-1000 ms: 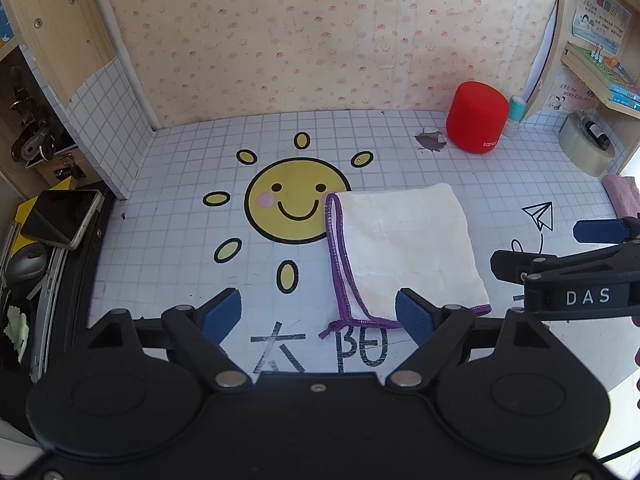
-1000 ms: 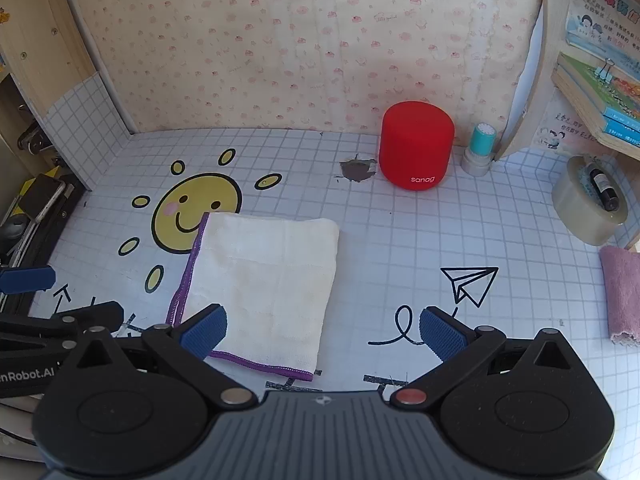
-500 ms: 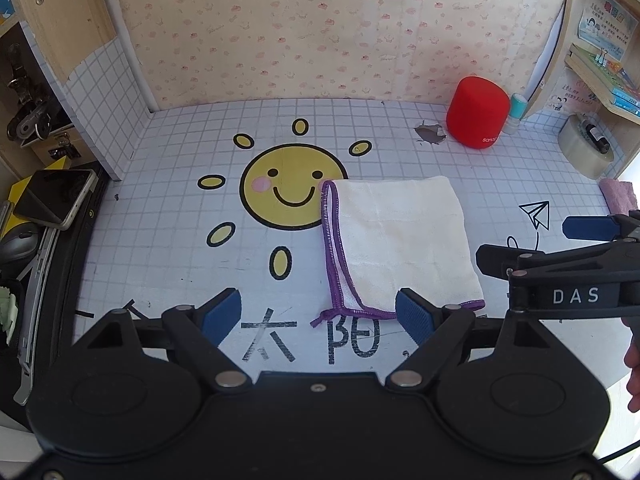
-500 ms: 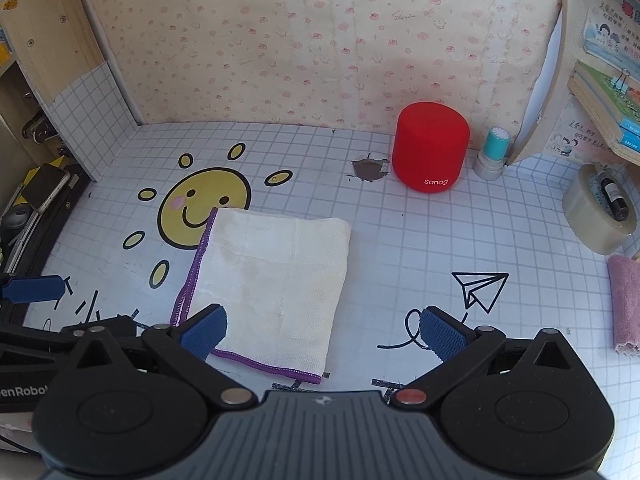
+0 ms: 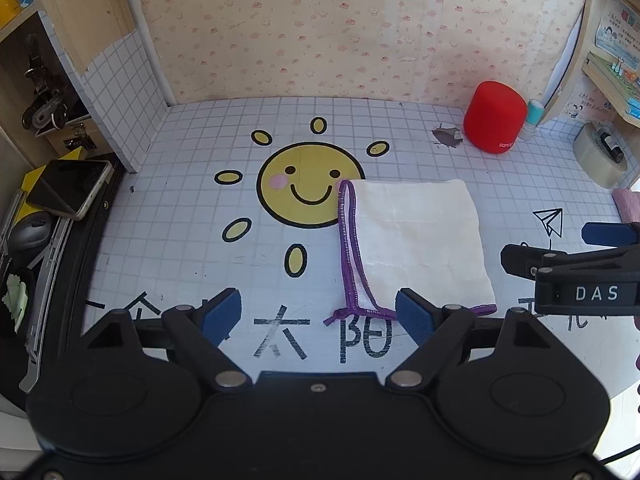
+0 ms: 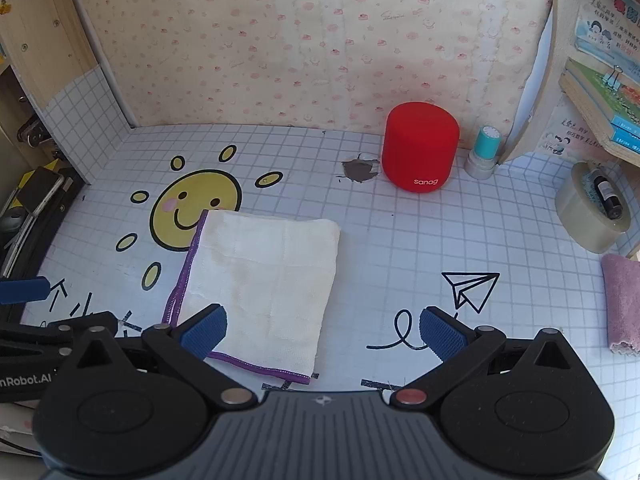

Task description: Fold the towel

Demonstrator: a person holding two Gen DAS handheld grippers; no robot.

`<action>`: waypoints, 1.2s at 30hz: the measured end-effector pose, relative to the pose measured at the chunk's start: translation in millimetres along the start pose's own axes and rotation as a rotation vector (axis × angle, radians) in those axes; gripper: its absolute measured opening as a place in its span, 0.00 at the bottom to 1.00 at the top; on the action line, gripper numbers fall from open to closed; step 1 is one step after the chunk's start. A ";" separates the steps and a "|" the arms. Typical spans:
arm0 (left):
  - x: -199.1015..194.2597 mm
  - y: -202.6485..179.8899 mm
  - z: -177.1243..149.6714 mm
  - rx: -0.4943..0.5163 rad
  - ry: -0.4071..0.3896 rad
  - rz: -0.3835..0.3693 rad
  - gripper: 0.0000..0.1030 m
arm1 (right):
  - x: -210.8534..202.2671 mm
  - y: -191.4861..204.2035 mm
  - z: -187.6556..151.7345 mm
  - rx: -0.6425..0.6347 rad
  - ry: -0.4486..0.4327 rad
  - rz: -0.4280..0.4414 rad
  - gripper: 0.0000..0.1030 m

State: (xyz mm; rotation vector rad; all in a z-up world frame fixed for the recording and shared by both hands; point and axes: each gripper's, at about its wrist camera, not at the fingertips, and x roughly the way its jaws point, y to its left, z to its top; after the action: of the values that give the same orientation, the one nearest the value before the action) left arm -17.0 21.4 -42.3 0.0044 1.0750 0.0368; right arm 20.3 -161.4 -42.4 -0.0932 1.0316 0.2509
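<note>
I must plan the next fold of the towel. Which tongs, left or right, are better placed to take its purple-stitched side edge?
Probably left. The left tongs stand open with the white towel's purple edge between their tips; the right tongs open more toward its plain folded side.

cream towel [image 5: 416,236] edged purple; red speaker [image 6: 420,152]; blue-padded black tongs [image 6: 322,332].

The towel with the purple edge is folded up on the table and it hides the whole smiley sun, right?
Not quite. The towel is folded on the table, but it covers only one edge of the smiley sun. The left wrist view shows the sun's eyes and smile uncovered.
</note>
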 end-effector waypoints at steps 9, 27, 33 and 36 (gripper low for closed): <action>-2.3 -2.3 -1.1 0.010 0.007 -0.010 0.83 | -1.7 -1.1 -2.0 0.002 -0.003 -0.002 1.00; -17.2 -4.4 0.6 -0.025 -0.003 0.018 0.83 | -7.4 -4.8 -10.0 0.004 -0.007 -0.009 1.00; -14.7 -8.1 -2.7 0.035 -0.009 0.019 0.83 | -7.9 -3.6 -11.2 0.002 -0.004 -0.010 1.00; -13.2 -7.9 -3.1 0.042 -0.012 0.006 0.83 | -7.1 -2.0 -11.2 -0.005 -0.001 -0.011 1.00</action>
State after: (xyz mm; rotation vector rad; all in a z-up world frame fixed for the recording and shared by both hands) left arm -25.8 13.0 -32.3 0.0459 1.0635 0.0193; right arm 7.9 -166.8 -42.1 -0.1030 1.0291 0.2432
